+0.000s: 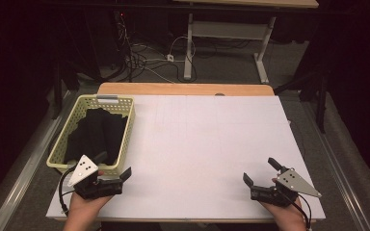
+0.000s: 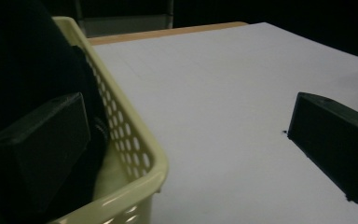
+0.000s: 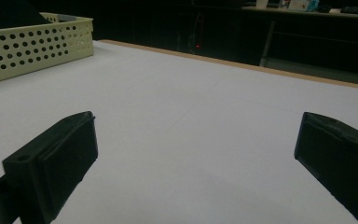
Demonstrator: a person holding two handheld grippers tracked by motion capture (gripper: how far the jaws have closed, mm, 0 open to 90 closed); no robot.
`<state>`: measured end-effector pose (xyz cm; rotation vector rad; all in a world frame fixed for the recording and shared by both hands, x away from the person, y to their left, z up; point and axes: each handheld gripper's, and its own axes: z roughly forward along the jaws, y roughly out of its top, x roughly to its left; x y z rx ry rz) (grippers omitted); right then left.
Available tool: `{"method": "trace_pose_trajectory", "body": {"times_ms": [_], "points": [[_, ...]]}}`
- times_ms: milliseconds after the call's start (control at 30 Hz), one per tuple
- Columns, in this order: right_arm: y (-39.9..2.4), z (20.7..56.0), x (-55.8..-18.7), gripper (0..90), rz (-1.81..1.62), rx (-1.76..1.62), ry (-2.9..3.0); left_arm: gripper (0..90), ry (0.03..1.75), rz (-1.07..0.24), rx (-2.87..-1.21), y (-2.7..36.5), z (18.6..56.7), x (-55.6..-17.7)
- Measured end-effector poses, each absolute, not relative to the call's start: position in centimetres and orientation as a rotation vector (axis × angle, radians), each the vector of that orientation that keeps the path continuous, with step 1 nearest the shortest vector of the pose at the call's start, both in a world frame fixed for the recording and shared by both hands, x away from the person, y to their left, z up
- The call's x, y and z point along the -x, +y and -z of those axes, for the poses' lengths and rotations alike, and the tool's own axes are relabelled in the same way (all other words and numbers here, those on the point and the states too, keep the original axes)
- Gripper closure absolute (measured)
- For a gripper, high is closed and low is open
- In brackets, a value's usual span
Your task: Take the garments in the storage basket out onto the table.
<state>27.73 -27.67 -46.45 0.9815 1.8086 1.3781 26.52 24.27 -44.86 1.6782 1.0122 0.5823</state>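
Note:
A pale yellow perforated basket [image 1: 59, 142] stands at the table's left and holds a black cloth [image 1: 96, 132]. My left gripper [image 1: 113, 164] is open at the basket's near right corner. In the left gripper view [image 2: 186, 119], one jaw hangs inside the basket over the black cloth [image 2: 23, 56], the other over the white surface, with the basket wall [image 2: 135, 140] between them. Near the front right edge, my right gripper [image 1: 260, 171] is open and empty. In its own view the gripper [image 3: 195, 135] faces bare white surface, with the basket [image 3: 32, 46] far to the left.
A white sheet [image 1: 202, 139] covers the table, with a wooden strip [image 1: 183, 89] along the far edge. Beyond it are another table's legs [image 1: 189, 53] and cables [image 1: 144, 57] on the floor.

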Motion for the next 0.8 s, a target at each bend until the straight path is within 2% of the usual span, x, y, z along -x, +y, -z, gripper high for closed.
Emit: {"method": "trace_pose_trajectory", "body": {"times_ms": [800], "points": [[-27.5, 46.5, -27.7, 0.2, -1.363, -0.98, 1.817, 0.0, 1.178, -0.641, -1.655, 30.5, 44.6, -26.6]]}}
